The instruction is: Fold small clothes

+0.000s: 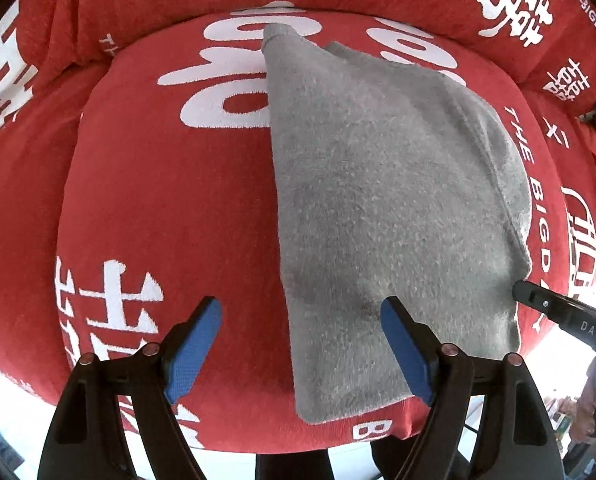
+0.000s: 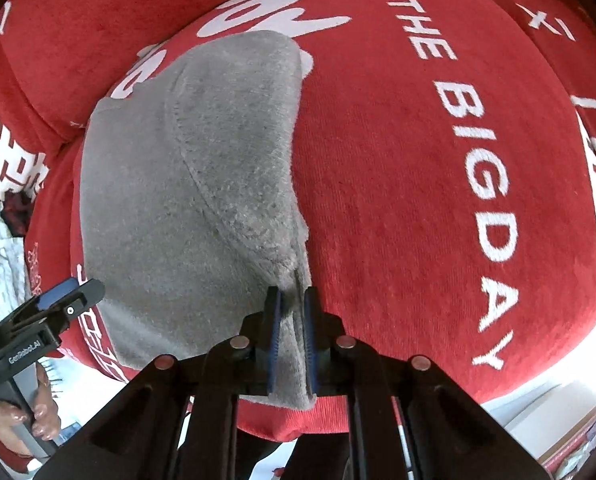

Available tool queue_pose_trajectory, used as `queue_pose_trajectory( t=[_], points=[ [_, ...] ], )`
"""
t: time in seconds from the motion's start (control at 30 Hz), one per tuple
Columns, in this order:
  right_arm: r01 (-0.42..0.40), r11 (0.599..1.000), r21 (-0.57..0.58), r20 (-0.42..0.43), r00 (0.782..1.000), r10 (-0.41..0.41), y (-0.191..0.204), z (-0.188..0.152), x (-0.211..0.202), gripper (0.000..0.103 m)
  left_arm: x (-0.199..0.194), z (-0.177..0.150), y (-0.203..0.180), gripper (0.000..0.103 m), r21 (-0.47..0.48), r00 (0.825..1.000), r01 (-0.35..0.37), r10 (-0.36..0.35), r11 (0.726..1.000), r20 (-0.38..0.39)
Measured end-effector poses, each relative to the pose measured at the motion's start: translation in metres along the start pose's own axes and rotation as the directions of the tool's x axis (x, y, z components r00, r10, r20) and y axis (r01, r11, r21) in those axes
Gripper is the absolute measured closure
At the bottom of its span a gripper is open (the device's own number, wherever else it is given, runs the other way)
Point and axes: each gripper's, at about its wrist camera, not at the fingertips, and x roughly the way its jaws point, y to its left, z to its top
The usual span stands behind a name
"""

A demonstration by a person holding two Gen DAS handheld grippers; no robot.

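Two sets of blue-padded fingers are at work. My right fingers (image 2: 292,312) are pinched nearly closed on the near corner of a grey fleece garment (image 1: 386,200). My left fingers (image 1: 302,320) gape wide, holding nothing, straddling the garment's near left edge. It lies flat, partly folded, on a red cushion (image 2: 418,180) printed with white lettering. My judgement: a one-sided lift could drag the fleece crooked and undo the fold.
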Motion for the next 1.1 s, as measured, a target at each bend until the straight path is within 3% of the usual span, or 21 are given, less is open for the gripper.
queue_pose_trajectory(
  t=[0.1,0.37,0.63,0.8,1.0,1.03,1.1],
  points=[
    [0.070,0.997,0.025,-0.016,0.997,-0.069,-0.011,-0.006,-0.004,0.092,-0.002,-0.001,0.000,0.020,0.000,1.000,-0.004,0.004,1.000,-0.006],
    [0.063,0.995,0.082,-0.028,0.998,-0.061,-0.027,-0.023,-0.025,0.088,-0.012,-0.003,-0.002,0.020,0.005,1.000,0.005,-0.005,1.000,-0.007],
    [0.048,0.997,0.058,-0.050,0.998,-0.045,-0.002,-0.021,-0.030,0.088,-0.035,-0.008,-0.006,0.020,0.007,1.000,0.013,-0.013,1.000,-0.017],
    [0.048,0.999,0.022,-0.048,0.998,-0.047,0.020,-0.021,-0.041,0.069,-0.064,-0.012,-0.008,0.020,0.016,1.000,0.020,-0.019,1.000,-0.016],
    [0.055,0.998,-0.043,-0.013,0.998,-0.056,0.050,-0.021,-0.069,0.055,-0.095,-0.013,-0.010,0.019,-0.001,1.000,0.020,-0.020,1.000,0.001],
    [0.055,0.997,-0.046,-0.011,0.998,-0.055,0.053,-0.021,-0.072,0.054,-0.102,-0.012,-0.010,0.006,-0.006,1.000,0.020,-0.019,1.000,0.011],
    [0.044,0.998,-0.051,0.003,0.999,-0.044,0.059,-0.020,-0.082,0.054,-0.112,-0.013,-0.010,0.000,-0.019,0.999,0.019,-0.018,1.000,0.031]
  ],
)
